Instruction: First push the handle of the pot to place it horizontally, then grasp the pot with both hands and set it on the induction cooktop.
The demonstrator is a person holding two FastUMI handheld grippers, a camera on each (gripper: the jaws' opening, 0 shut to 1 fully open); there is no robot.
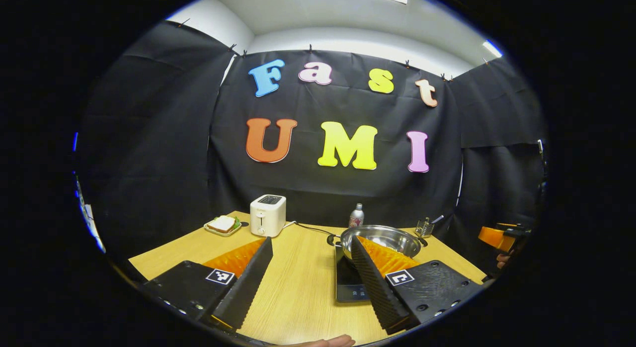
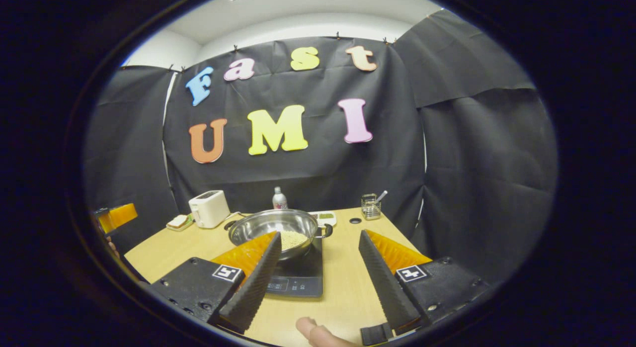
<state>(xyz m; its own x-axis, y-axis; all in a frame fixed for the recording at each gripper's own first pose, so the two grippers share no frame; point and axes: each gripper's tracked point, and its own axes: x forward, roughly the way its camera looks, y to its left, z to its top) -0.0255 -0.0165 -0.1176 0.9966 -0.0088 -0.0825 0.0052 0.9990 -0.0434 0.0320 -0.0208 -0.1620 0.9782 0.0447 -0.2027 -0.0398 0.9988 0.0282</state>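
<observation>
Since the pot (image 2: 276,230) is already seated on the induction cooktop (image 2: 297,277), with its side handles pointing out to either side, the task may be judged essentially finished, and both tools are held back from it over the near part of the counter (image 1: 303,282). The left hand-held gripper (image 1: 310,275) is seen with its fingers spread wide and nothing between them; the right hand-held gripper (image 2: 318,275) is likewise spread and empty. Such a withdrawn, open posture would fit a release just made, though that is only a judgement.

Pale grains can be made out inside the pot in the right gripper view, but what they are cannot be told. In the left gripper view the pot's near wall and much of the cooktop are covered by one finger. Farther back, a toaster (image 1: 268,215), a plate with a sandwich (image 1: 222,225), a bottle (image 1: 356,216) and a small wire holder (image 2: 368,206) are set along the wall. A fingertip is cut off at the lower edge of each view.
</observation>
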